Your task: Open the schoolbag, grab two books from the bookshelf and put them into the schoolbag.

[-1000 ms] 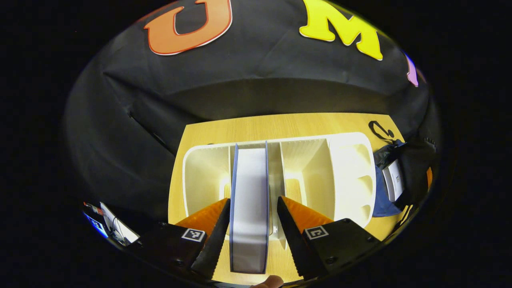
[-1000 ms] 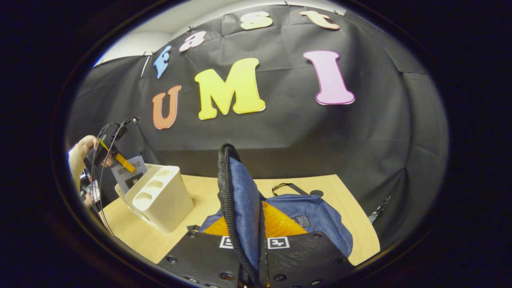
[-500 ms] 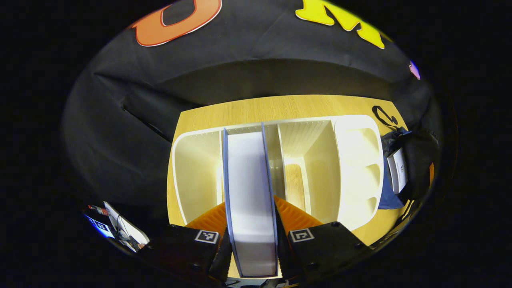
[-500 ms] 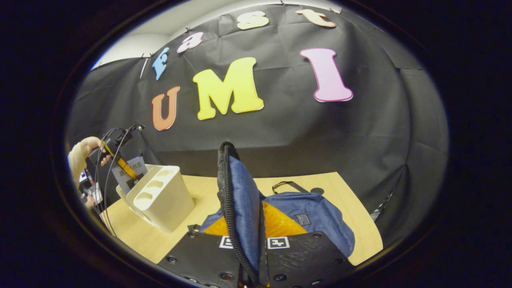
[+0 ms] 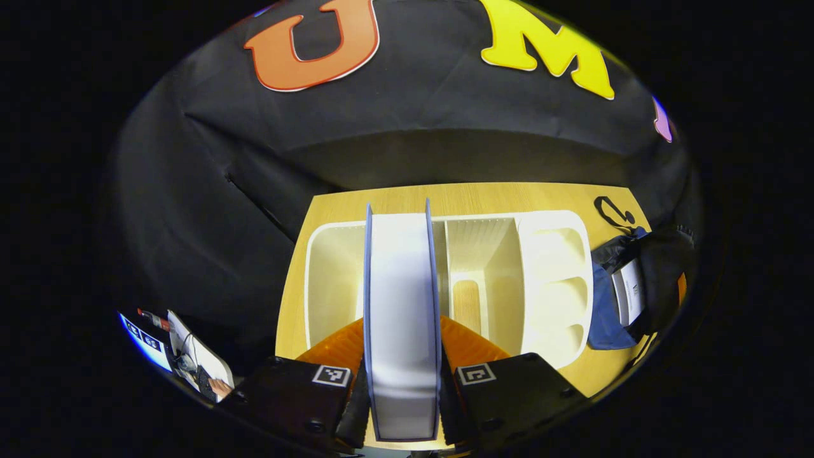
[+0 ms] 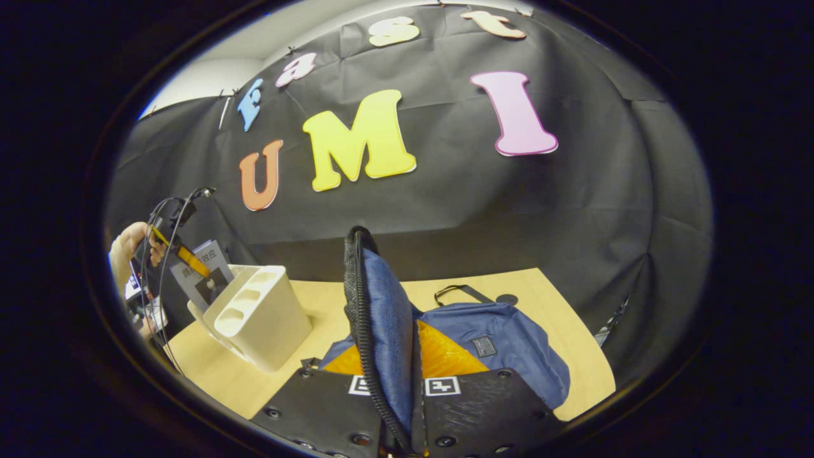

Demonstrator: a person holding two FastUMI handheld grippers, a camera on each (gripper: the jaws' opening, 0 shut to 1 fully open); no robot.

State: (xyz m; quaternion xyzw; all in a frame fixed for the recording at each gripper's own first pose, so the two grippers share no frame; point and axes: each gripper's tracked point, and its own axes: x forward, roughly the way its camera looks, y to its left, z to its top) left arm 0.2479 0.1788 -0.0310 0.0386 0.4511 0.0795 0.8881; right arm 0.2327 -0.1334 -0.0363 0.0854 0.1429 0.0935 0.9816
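A thick white-paged book with blue covers (image 5: 402, 318) is clamped between both fingers of the left gripper (image 5: 402, 407), above the cream plastic bookshelf (image 5: 553, 280). The navy fabric schoolbag's flap (image 6: 381, 337) is pinched upright by the right gripper (image 6: 402, 413); the bookshelf lies at nine o'clock.

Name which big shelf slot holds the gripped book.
The second big slot from the shelf's left end: the book stands there in the left gripper; its neighbours are bare.

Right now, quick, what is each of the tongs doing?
Left tongs: closed on the book.
Right tongs: closed on the schoolbag's flap.
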